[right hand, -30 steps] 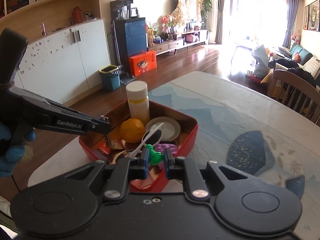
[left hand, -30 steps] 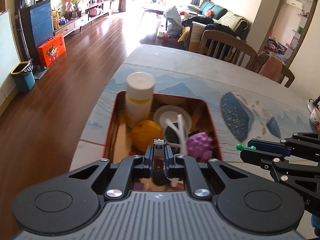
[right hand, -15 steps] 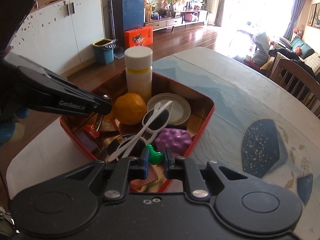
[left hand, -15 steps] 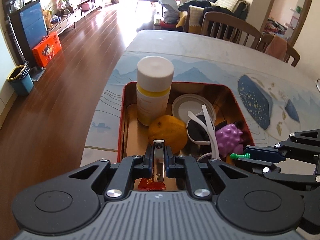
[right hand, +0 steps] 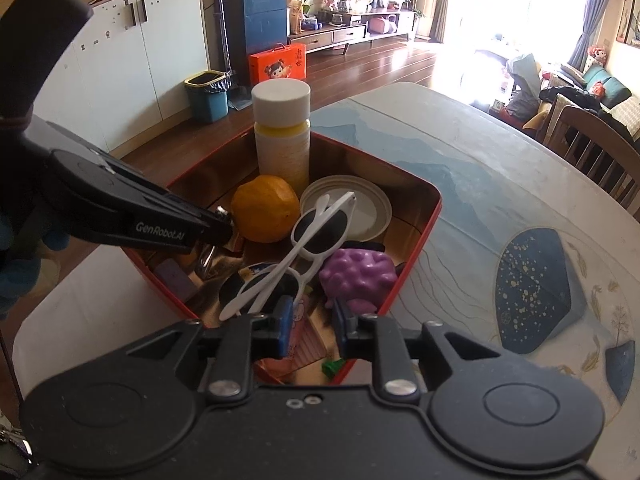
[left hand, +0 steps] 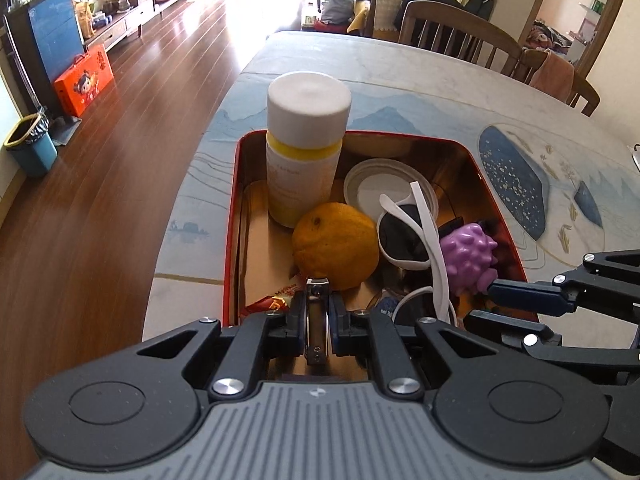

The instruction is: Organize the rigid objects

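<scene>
A red tin (left hand: pixel 232 216) (right hand: pixel 434 216) holds a white bottle with a yellow band (left hand: pixel 304 152), an orange (left hand: pixel 336 246), white sunglasses (right hand: pixel 316 236), a purple knobbly toy (right hand: pixel 358 274) and a white lid (left hand: pixel 376 192). My left gripper (left hand: pixel 317 312) (right hand: pixel 222 218) hangs over the tin's near left part, shut on a small silver metal piece (left hand: pixel 316 320). My right gripper (right hand: pixel 310 316) (left hand: pixel 480 304) is over the tin's near corner with its jaws opening and nothing between them. A small green piece (right hand: pixel 332 366) lies below them on the tin's bottom.
The tin stands near the corner of a table (left hand: pixel 400 80) with a blue painted cover; the table's edge drops to a wooden floor (left hand: pixel 120 160) on the left. Wooden chairs (left hand: pixel 452 28) line the far side. Snack wrappers (left hand: pixel 272 304) lie in the tin. A blue-gloved hand (right hand: pixel 16 276) holds the left gripper.
Both grippers have come down closer over the tin. The right jaws have spread and the green piece has fallen out of them into the tin. The left grip is unchanged.
</scene>
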The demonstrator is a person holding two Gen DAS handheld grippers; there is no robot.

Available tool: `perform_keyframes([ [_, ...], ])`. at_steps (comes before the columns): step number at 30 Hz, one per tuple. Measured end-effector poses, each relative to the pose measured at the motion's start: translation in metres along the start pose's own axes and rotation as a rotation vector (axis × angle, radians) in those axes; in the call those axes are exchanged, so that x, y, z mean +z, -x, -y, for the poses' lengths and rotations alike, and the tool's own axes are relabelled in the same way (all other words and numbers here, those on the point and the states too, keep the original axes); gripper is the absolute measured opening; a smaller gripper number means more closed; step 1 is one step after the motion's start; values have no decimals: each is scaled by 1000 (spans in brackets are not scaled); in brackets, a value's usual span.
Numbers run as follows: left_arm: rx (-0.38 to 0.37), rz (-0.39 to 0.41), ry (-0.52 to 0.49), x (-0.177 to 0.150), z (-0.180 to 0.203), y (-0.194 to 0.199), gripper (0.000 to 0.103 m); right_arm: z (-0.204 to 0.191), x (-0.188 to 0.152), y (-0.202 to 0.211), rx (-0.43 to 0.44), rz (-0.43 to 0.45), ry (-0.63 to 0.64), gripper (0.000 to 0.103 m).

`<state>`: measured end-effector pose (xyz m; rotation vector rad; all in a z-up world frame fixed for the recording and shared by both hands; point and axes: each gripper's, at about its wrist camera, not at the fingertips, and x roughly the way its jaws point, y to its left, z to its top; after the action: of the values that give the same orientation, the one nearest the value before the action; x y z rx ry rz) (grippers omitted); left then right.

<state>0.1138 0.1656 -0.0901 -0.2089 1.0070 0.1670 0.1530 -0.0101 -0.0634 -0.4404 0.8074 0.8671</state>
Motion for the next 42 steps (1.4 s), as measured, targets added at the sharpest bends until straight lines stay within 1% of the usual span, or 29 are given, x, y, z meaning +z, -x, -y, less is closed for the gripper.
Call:
perform_keyframes([
  [4, -12, 19, -2, -2, 1, 5, 11, 1, 0, 5, 14, 20, -24, 28],
  [6, -6, 27, -10, -3, 4, 8, 11, 3, 0, 8, 25, 32, -40, 31],
  [13, -4, 60, -19, -9, 10, 26, 12, 8, -3, 25, 53, 83, -97, 37],
  [15, -4, 73, -24, -10, 11, 32, 13, 8, -3, 31, 55, 100, -111, 42],
  [20, -13, 107, -40, -14, 18, 49, 16, 8, -5, 49, 59, 143, -136, 49],
  [23, -16, 136, -47, -16, 21, 60, 28, 9, -6, 59, 65, 170, -146, 55],
  [24, -15, 147, -50, -16, 22, 64, 34, 9, -7, 62, 64, 179, -150, 58],
  [25, -15, 160, -52, -17, 23, 68, 45, 9, -7, 66, 66, 190, -154, 59],
  [26, -13, 173, -52, -18, 24, 72, 52, 9, -7, 69, 68, 200, -157, 61],
  [27, -7, 186, -52, -19, 24, 75, 63, 10, -8, 71, 67, 210, -159, 63],
  [28, -2, 204, -52, -20, 25, 80, 68, 10, -9, 74, 68, 220, -160, 64],
  [32, 1, 243, -60, -22, 30, 92, 71, 14, -12, 85, 78, 260, -168, 75],
  [34, 5, 258, -57, -24, 31, 96, 77, 16, -15, 89, 77, 274, -170, 79],
  [36, 11, 271, -51, -26, 33, 101, 77, 18, -18, 93, 74, 290, -176, 89],
  [38, 11, 278, -46, -28, 35, 105, 78, 21, -22, 98, 73, 306, -187, 95],
  [39, 9, 280, -43, -29, 36, 106, 80, 22, -23, 100, 75, 312, -193, 98],
  [40, 6, 283, -40, -31, 36, 108, 82, 24, -25, 102, 76, 319, -202, 99],
  [42, 1, 290, -35, -34, 37, 112, 83, 26, -28, 105, 74, 327, -210, 101],
])
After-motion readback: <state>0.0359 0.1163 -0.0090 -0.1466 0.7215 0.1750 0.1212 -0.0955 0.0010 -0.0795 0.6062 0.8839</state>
